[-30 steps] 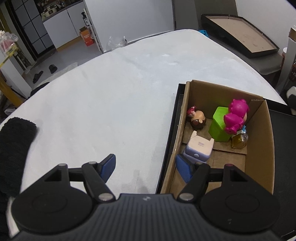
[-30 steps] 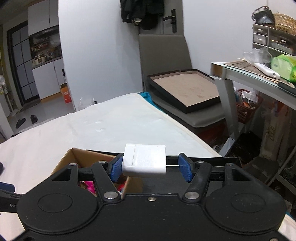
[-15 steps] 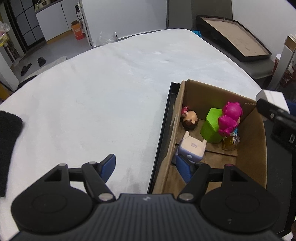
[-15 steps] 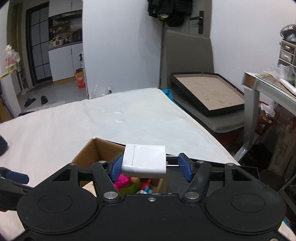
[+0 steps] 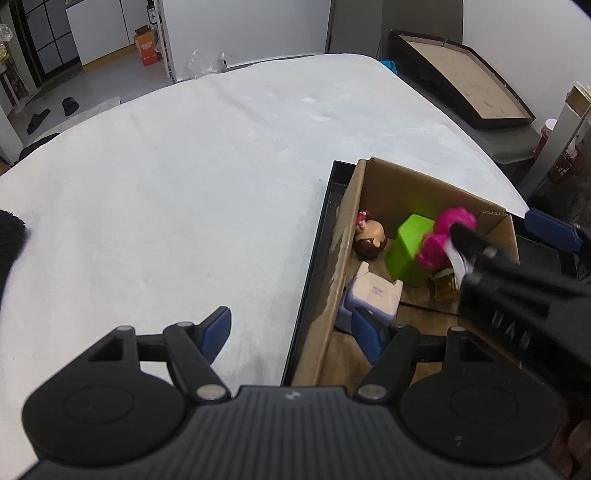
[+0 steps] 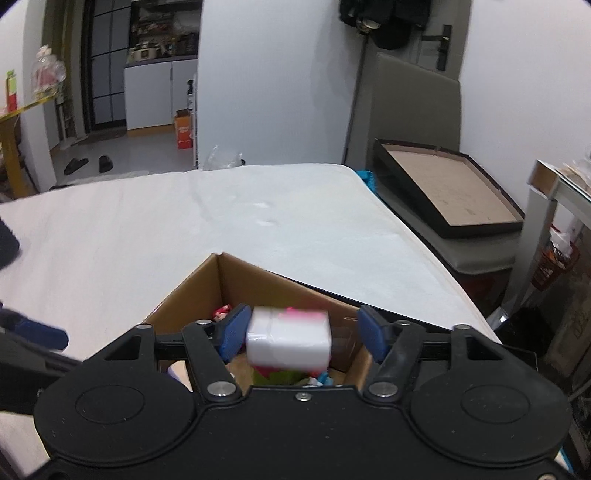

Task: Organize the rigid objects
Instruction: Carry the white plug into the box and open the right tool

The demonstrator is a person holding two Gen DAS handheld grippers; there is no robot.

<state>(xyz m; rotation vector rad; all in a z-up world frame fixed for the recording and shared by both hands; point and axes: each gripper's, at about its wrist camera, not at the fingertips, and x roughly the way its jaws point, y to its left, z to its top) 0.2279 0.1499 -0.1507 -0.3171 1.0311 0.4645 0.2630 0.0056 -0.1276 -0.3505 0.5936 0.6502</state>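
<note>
One cardboard box [image 5: 413,184] sits on the white worktop [image 5: 184,184], holding five things: a doll head [image 5: 371,238], a green block [image 5: 408,245], a pink toy [image 5: 443,236], a small amber bottle [image 5: 445,286] and a pale tub [image 5: 375,295]. Only the right wrist view shows the blurred white block [image 6: 288,339] between the right gripper [image 6: 301,334]'s opening fingers, clear of its right pad. The left gripper [image 5: 291,328] stands wide, empty.

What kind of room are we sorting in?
Probably a home, an open living or dining area: a table under white cloth, slippers by the floor, kitchen cabinets behind, and a coat hung by a door.
</note>
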